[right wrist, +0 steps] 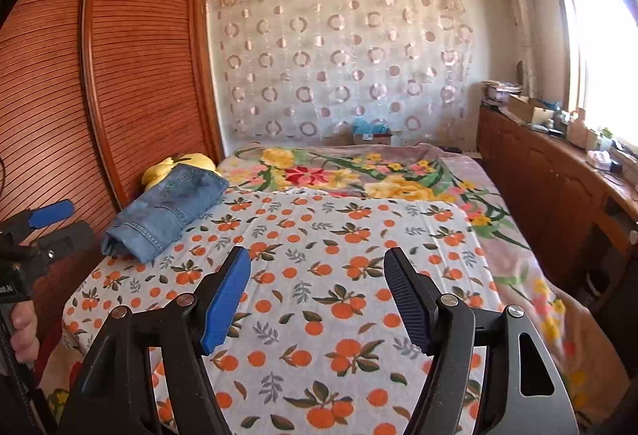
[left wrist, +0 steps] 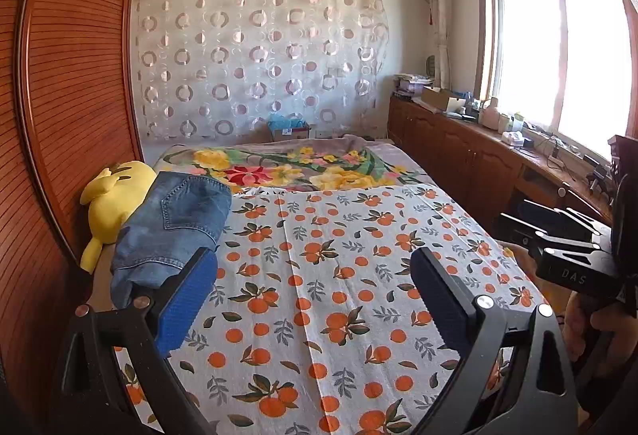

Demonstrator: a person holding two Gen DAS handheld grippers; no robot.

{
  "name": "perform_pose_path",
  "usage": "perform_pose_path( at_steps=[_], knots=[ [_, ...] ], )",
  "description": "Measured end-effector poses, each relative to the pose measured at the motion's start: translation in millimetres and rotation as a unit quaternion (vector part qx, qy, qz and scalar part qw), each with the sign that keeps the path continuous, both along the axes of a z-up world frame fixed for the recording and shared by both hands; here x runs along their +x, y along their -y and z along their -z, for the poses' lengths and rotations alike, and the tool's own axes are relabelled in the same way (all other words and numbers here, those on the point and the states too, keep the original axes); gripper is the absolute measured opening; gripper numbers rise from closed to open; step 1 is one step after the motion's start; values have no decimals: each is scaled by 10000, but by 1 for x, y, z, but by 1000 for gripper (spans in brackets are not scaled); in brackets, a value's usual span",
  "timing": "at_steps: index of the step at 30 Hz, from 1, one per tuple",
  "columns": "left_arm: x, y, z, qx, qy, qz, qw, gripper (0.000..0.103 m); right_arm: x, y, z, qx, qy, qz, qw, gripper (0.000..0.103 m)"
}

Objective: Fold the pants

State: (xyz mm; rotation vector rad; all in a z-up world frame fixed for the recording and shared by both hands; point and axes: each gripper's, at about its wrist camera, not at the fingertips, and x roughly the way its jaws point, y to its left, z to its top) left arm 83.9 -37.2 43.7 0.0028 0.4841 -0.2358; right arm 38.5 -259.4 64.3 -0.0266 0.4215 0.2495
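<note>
Blue denim pants lie folded in a compact bundle at the left edge of the bed, on the orange-print sheet; they also show in the right wrist view. My left gripper is open and empty, held above the sheet just right of the pants. My right gripper is open and empty above the middle of the sheet. The right gripper's body shows at the right edge of the left wrist view, and the left gripper shows at the left edge of the right wrist view.
A yellow plush toy lies behind the pants against the wooden wardrobe. A floral blanket covers the far bed. A wooden cabinet with clutter runs under the window on the right.
</note>
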Motion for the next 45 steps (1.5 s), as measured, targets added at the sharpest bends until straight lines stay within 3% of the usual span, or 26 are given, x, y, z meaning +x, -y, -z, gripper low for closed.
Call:
perform_pose_path(
  at_steps=[9, 25, 45],
  knots=[
    [-16, -6, 0, 112, 17, -149, 9998, 98, -13, 1, 4, 46, 29, -47, 10000, 71],
    [-23, -16, 24, 259, -39, -437, 9987, 98, -4, 4, 20, -87, 157, 59, 9998, 71],
    [-20, -19, 32, 184, -146, -446, 9987, 98, 5, 12, 26, -12, 104, -25, 9999, 71]
  ],
)
